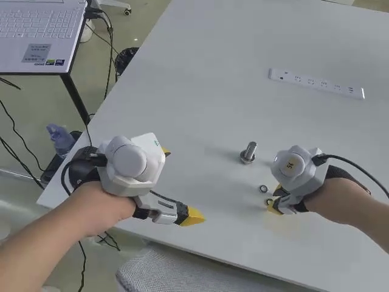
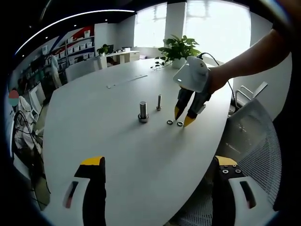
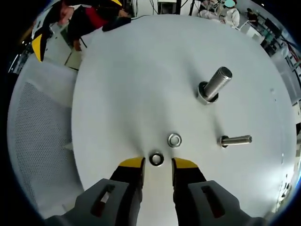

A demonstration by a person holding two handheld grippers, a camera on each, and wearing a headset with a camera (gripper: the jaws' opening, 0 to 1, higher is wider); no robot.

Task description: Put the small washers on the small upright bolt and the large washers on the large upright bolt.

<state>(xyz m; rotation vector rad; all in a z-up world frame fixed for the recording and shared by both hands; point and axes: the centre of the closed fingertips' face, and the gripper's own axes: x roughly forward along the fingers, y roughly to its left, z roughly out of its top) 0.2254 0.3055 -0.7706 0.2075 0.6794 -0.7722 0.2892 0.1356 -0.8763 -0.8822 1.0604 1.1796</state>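
Note:
The large upright bolt [image 1: 248, 152] [image 2: 143, 112] [image 3: 214, 85] stands on the white table, and the thinner small bolt [image 2: 159, 102] [image 3: 235, 140] stands just beyond it. Two washers lie flat near the front edge. One washer [image 3: 156, 159] [image 2: 180, 124] [image 1: 268, 201] sits between the yellow tips of my right gripper [image 3: 157, 164] [image 1: 273, 207] [image 2: 182, 117], which is open and points down at the table. The other washer [image 3: 174, 140] [image 2: 170, 122] [image 1: 263, 188] lies free a little nearer the bolts. My left gripper [image 2: 157, 162] [image 1: 191, 216] is wide open and holds nothing, off to the left of the bolts.
A white power strip [image 1: 316, 84] lies at the far right of the table [image 1: 200, 79]. A mesh chair [image 1: 158, 274] stands against the near edge. To the left are a laptop [image 1: 36, 30] on a stand, cables and a bottle [image 1: 59, 139].

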